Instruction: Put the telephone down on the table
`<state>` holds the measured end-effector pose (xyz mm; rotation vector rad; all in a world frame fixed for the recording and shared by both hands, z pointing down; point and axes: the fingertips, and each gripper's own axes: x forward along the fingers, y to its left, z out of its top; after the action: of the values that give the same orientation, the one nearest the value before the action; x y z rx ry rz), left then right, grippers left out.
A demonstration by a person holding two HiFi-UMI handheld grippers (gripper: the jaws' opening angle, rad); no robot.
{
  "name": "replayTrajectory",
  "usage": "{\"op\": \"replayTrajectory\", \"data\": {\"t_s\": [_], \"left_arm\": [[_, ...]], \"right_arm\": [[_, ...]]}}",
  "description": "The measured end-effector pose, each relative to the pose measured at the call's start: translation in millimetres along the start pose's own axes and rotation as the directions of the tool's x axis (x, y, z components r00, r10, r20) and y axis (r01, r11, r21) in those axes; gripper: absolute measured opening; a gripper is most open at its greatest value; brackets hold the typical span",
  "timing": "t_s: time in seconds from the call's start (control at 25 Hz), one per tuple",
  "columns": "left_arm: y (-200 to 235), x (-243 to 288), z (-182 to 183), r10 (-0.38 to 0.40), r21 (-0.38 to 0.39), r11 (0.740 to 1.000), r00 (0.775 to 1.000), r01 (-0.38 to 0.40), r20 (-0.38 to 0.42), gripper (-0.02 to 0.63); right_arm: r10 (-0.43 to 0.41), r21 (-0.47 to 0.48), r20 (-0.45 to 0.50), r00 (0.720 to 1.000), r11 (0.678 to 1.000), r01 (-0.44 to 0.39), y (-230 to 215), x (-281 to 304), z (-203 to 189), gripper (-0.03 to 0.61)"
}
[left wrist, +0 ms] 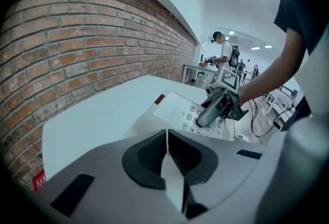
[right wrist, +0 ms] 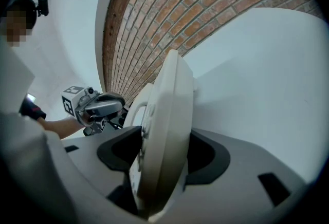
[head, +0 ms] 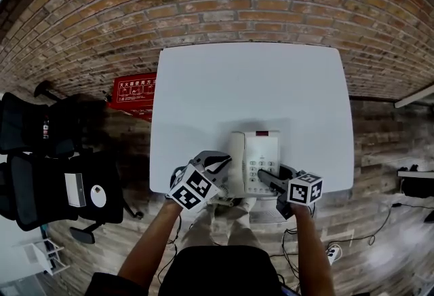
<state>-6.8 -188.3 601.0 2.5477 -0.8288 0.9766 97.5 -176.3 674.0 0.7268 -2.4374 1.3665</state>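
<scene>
A cream telephone (head: 256, 159) with its handset (head: 235, 162) along its left side lies flat at the near edge of the white table (head: 251, 84). My right gripper (head: 266, 178) is shut on the telephone's near right edge; in the right gripper view the telephone's body (right wrist: 164, 130) fills the gap between the jaws. My left gripper (head: 220, 164) hovers just left of the handset, rolled over, jaws shut with nothing in them. The left gripper view shows its jaws (left wrist: 166, 135) meeting, with the telephone (left wrist: 177, 110) and right gripper (left wrist: 205, 115) beyond.
A red box (head: 134, 94) stands on the brick floor left of the table. Black office chairs (head: 54, 179) sit further left. Cables and a power strip (head: 332, 250) lie on the floor at right. The left gripper view shows people (left wrist: 223, 53) and desks far off.
</scene>
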Motion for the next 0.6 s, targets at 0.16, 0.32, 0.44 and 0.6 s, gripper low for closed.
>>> {"op": "replayTrajectory", "data": {"t_s": [0.16, 0.32, 0.44, 0.6], "left_arm": [[-10, 2, 2, 0.012, 0.088, 0.996, 0.999, -0.009, -0.037, 0.008], [-17, 9, -1, 0.006, 0.128, 0.992, 0.997, 0.004, -0.080, 0.008], [-20, 11, -2, 0.004, 0.150, 0.989, 0.995, 0.011, -0.099, 0.008], [-24, 16, -6, 0.013, 0.192, 0.981, 0.991, 0.013, -0.133, 0.008]], "right_arm": [[0.001, 0.001, -0.002, 1.000, 1.000, -0.001, 1, 0, 0, 0.261], [-0.001, 0.002, -0.004, 1.000, 1.000, 0.001, 1, 0, 0, 0.261], [-0.003, 0.001, -0.005, 1.000, 1.000, 0.003, 1, 0, 0, 0.261], [-0.003, 0.000, -0.005, 1.000, 1.000, 0.003, 1, 0, 0, 0.262]]}}
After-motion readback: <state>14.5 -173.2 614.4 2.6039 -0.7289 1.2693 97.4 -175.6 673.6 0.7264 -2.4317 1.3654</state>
